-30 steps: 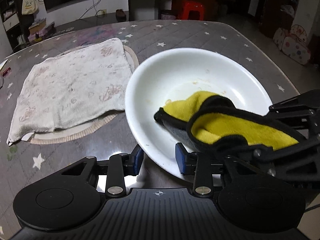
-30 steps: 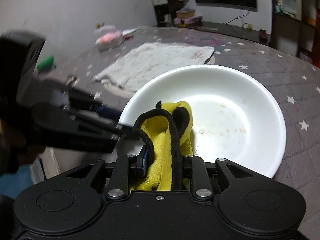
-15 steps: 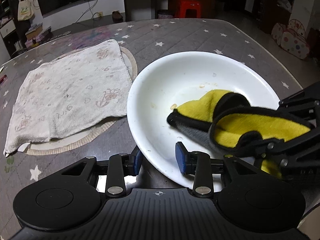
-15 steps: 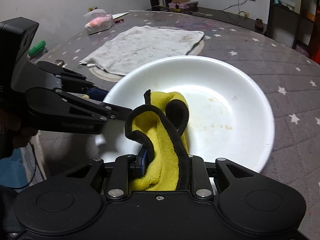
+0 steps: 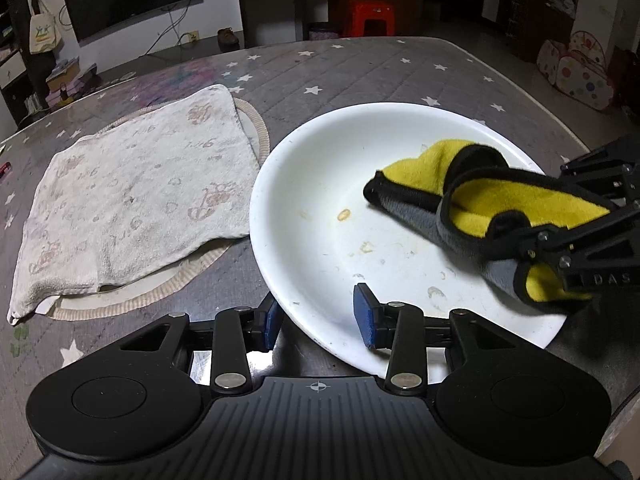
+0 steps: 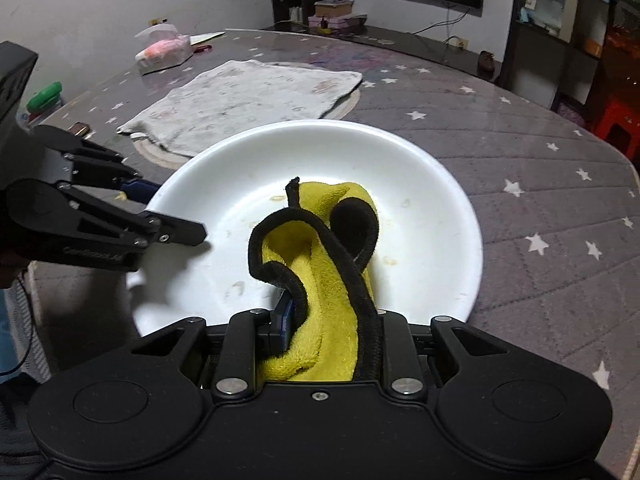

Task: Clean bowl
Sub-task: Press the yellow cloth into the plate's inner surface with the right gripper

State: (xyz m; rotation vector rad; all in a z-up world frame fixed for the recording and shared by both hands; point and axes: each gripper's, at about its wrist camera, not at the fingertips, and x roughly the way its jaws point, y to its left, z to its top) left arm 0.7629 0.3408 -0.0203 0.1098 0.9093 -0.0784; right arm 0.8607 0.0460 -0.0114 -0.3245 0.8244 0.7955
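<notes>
A wide white bowl (image 5: 320, 168) (image 6: 440, 200) stands on the star-patterned table, with small brownish smears on its floor. My left gripper (image 5: 318, 320) straddles the bowl's near rim, one blue pad outside and one inside, holding it. In the right wrist view the left gripper (image 6: 160, 216) clamps the bowl's left rim. My right gripper (image 6: 328, 312) is shut on a folded yellow cloth (image 6: 320, 272) with black edging and a grey back. The yellow cloth (image 5: 472, 196) presses on the right side of the bowl's floor, held by the right gripper (image 5: 560, 248).
A pale printed towel (image 5: 136, 192) (image 6: 248, 100) lies over a round mat left of the bowl. A pink tissue pack (image 6: 164, 52) and a green object (image 6: 44, 96) sit near the table's far left edge. The table's edge runs close behind the bowl's right side.
The right gripper has dragged the yellow cloth from the middle of the bowl toward its right side, uncovering smears on the floor. The left gripper has kept its hold on the rim.
</notes>
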